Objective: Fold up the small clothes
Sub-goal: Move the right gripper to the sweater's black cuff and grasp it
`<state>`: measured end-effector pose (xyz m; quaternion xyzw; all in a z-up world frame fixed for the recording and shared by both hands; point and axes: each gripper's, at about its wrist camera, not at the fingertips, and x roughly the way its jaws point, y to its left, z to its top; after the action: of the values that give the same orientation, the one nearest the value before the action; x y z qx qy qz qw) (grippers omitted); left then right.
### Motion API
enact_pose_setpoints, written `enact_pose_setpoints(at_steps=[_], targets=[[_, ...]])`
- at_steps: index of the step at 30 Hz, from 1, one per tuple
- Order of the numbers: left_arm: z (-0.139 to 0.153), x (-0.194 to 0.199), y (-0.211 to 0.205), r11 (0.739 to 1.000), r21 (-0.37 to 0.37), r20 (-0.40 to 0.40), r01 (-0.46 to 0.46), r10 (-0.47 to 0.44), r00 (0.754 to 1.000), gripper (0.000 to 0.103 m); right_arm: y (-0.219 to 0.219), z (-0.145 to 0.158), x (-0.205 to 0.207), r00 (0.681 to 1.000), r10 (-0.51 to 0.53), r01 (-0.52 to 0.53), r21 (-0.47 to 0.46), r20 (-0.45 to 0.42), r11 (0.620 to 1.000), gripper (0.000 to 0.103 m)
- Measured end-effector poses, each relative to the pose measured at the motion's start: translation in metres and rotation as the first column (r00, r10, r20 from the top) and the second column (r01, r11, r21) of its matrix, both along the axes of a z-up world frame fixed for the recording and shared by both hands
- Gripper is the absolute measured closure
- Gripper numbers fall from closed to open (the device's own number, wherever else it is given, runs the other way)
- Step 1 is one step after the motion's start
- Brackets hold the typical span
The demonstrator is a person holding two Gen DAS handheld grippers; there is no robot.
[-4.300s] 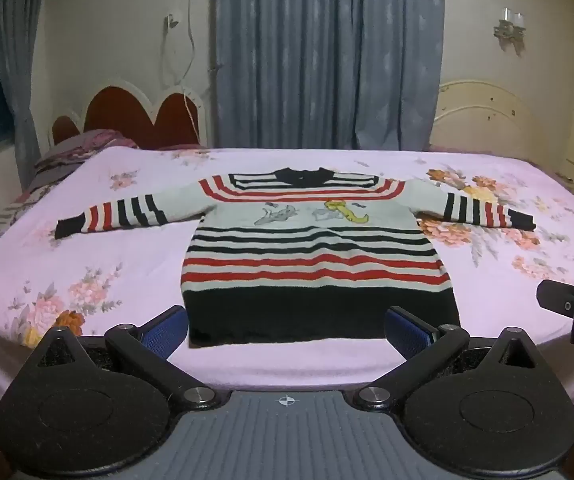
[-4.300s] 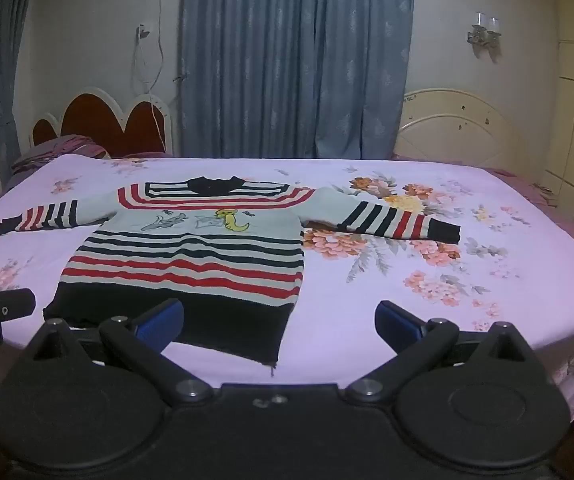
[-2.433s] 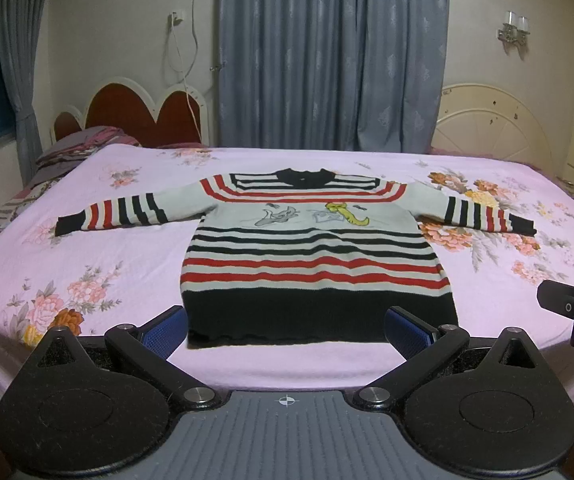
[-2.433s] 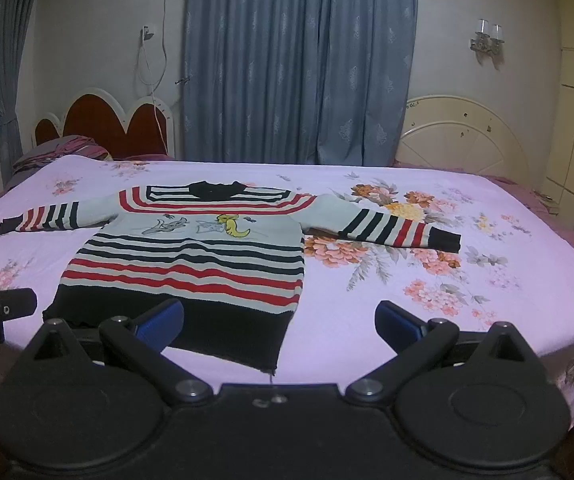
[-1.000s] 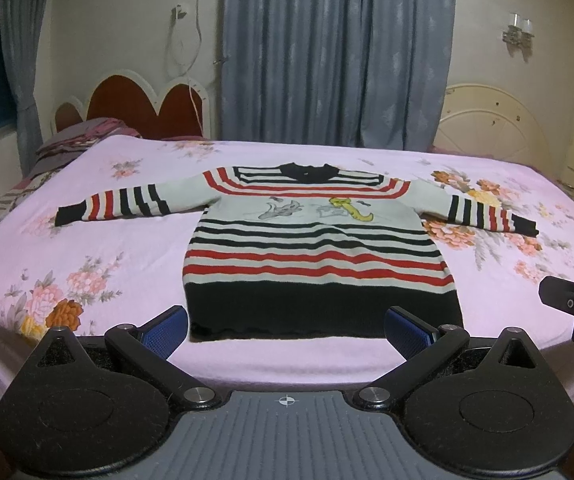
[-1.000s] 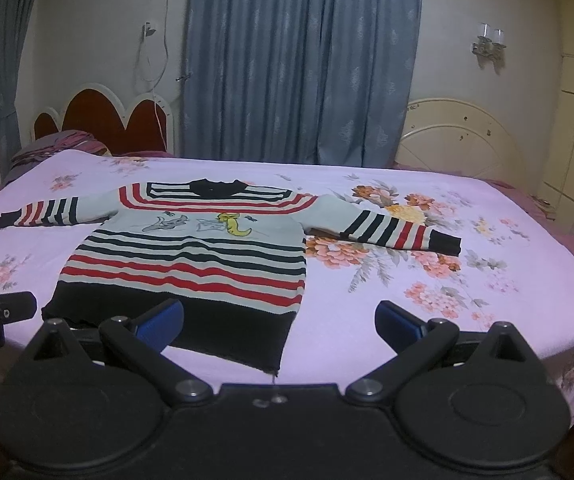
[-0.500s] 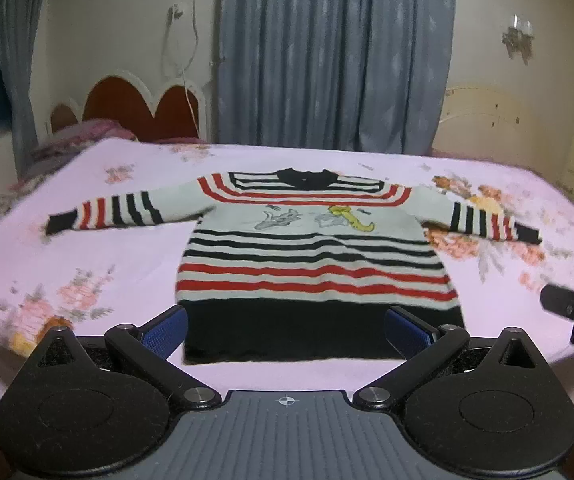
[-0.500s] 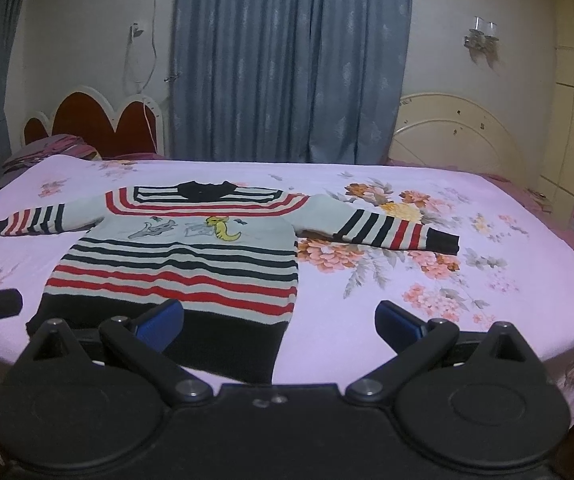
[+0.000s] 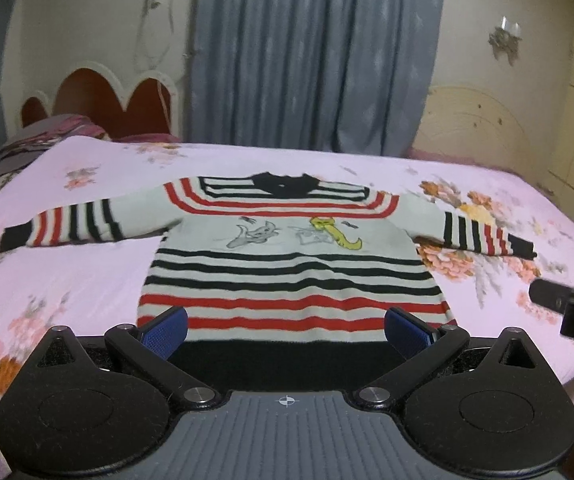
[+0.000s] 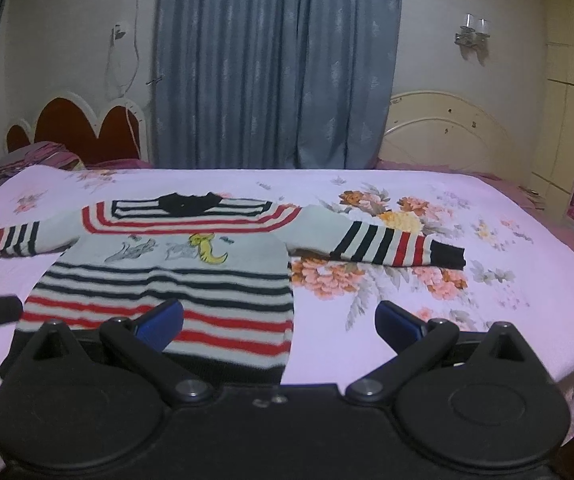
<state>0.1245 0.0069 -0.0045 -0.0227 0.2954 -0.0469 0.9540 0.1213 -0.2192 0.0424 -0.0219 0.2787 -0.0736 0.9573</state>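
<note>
Striped knit sweater (image 9: 293, 268) lies flat, front up, across the pink floral bed (image 9: 87, 276), both sleeves spread out to the sides, black hem toward me at the near edge. Nothing folded yet, by the look of it.

My left tool (image 9: 286, 330) hangs over the hem, fingers wide apart, holding nothing. My right tool (image 10: 278, 322) is likewise spread and empty, sitting over the sweater's right hem corner and the bare sheet beside it. Its left finger (image 10: 159, 320) overlaps the lower red stripes in the picture; I can't tell if it touches, frame is a bit blurred.

Handling guess: soft, light, floppy knit, no stiffness, not fragile. It will drape and sag from any single pinch, and the knit should grip the blue pads fine, not slippery. Best holds I'd judge: right cuff (image 10: 449, 258) and left cuff (image 9: 11, 238) to bring the sleeves in, or the shoulder seam plus the hem corner on one side to fold a long edge over. Pinch one layer pair only, avoid grabbing the sheet too.

Surface: soft mattress, sheet may ruck up and drag with the fabric. Room: blue curtain (image 10: 275, 64) behind, red scalloped headboard (image 10: 75, 132) on the left, cream headboard (image 10: 447, 128) on the right, wall lamp (image 10: 473, 32), dim light.
</note>
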Motion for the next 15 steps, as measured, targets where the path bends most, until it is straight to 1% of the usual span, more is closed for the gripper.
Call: enact_pose_setpoints(at_steps=[4, 7, 8, 10, 12, 15], targets=[[0.003, 0.027, -0.002, 0.999, -0.007, 0.001, 0.035, -0.035, 0.999, 0.000, -0.003, 0.002, 0.024, 0.999, -0.033, 0.033, 0.006, 0.018, 0.999, 0.001], [0.005, 0.049, 0.003, 0.998, -0.040, -0.002, 0.043, -0.043, 0.999, 0.000, -0.006, 0.002, 0.038, 0.998, -0.059, 0.059, 0.020, 0.025, 0.998, 0.001], [0.004, 0.056, 0.005, 0.997, -0.051, -0.007, 0.061, -0.061, 0.998, 0.000, -0.007, 0.003, 0.042, 0.997, -0.067, 0.066, 0.025, 0.028, 0.997, 0.001], [0.002, 0.069, 0.007, 0.997, -0.036, -0.003, 0.066, -0.066, 0.998, 0.000, -0.013, 0.001, 0.052, 0.995, -0.095, 0.094, 0.031, 0.036, 0.995, 0.001], [-0.001, 0.081, 0.005, 0.999, -0.005, 0.007, 0.055, -0.054, 0.998, 0.000, -0.018, -0.002, 0.060, 0.992, -0.118, 0.117, 0.028, 0.041, 0.993, 0.001], [-0.005, 0.096, -0.002, 1.000, 0.017, 0.025, 0.026, -0.027, 0.999, 0.000, -0.033, -0.006, 0.070, 0.987, -0.156, 0.155, 0.013, 0.038, 0.988, 0.001]])
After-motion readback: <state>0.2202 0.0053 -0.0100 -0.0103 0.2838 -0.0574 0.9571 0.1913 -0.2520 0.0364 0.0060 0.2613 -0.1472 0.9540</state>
